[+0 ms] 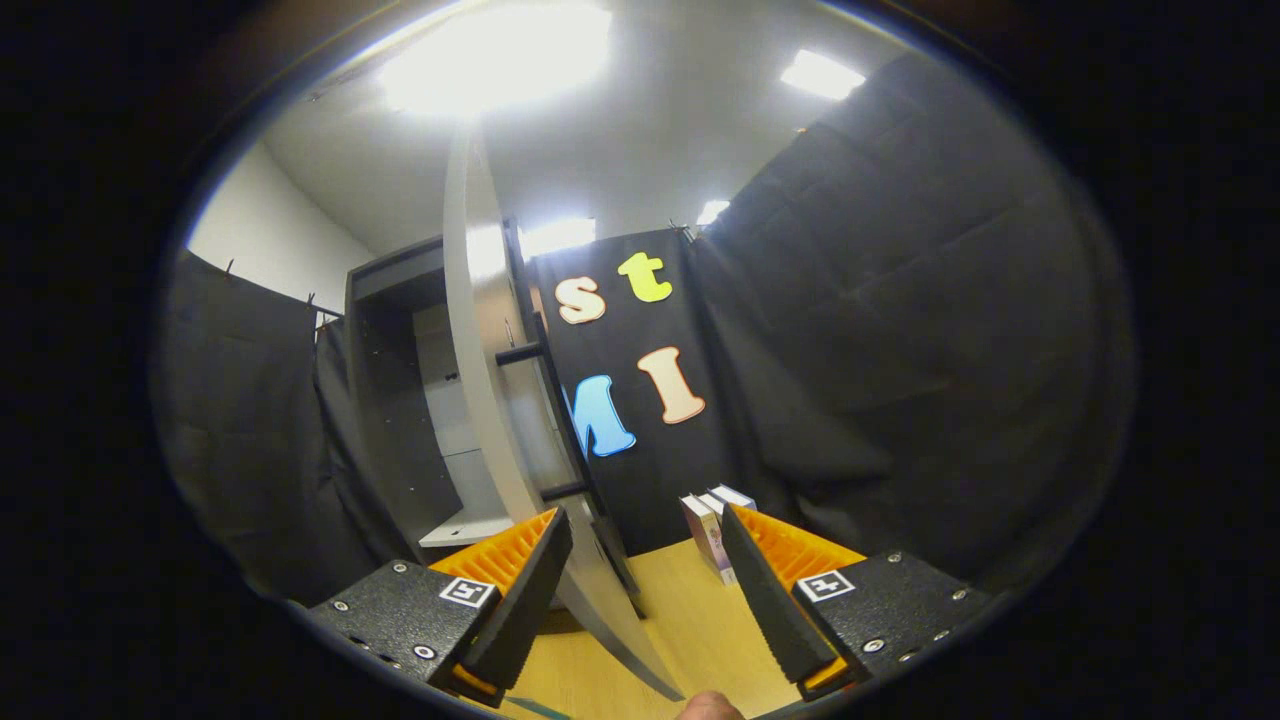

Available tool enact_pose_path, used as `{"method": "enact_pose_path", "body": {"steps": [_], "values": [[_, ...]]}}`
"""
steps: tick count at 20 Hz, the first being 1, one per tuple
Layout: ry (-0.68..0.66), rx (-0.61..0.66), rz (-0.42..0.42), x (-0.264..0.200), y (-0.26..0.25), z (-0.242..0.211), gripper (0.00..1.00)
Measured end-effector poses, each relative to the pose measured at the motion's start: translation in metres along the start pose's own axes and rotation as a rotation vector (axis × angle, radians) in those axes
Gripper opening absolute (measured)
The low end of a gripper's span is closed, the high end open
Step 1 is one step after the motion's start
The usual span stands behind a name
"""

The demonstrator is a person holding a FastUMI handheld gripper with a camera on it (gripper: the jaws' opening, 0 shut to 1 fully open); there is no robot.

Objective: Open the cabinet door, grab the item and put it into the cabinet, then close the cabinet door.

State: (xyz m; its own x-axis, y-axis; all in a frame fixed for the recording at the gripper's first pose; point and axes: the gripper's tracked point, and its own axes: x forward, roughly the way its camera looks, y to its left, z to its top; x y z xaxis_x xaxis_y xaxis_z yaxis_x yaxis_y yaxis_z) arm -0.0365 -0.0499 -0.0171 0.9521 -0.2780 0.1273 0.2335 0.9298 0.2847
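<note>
The claw (645,580) hangs with its 2 fingers apart and nothing between the pads, only bare wooden tabletop (690,620) and the lower edge of the cabinet door (480,380). That door stands open, edge-on to the claw: a thin pale-grey slab rising just ahead of the left finger, smooth and matte, with a long black bar handle (560,420) fixed on 2 short posts along its right face. Beyond it, to the left, the cabinet (395,400) shows a dark outer frame, a grey interior and a pale shelf (470,525) low down. The item (708,535) is a small box standing upright on the tabletop just ahead of the right finger and slightly inside it, near the black cloth wall; a second white-topped box (733,496) seems to stand right behind it, though whether they touch cannot be told. It looks like printed cardboard: light, stiff at the corners, likely to dent on its broad faces if squeezed hard, and fairly slick. The surest hold would be across its 2 narrow sides, low to mid height, with the ribbed orange-backed pads flat against them. A fingertip (712,706) of the person holding the tool shows behind the claw.
</note>
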Motion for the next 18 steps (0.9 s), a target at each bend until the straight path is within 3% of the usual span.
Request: {"method": "enact_pose_path", "body": {"steps": [3,9,12,18], "values": [[0.016,-0.050,-0.024,-0.023,0.014,-0.042,0.95],[0.162,-0.090,0.113,-0.058,0.103,-0.175,0.95],[0.209,-0.100,0.159,-0.052,0.138,-0.248,0.96],[0.326,-0.149,0.118,-0.026,0.136,-0.379,0.96]]}}
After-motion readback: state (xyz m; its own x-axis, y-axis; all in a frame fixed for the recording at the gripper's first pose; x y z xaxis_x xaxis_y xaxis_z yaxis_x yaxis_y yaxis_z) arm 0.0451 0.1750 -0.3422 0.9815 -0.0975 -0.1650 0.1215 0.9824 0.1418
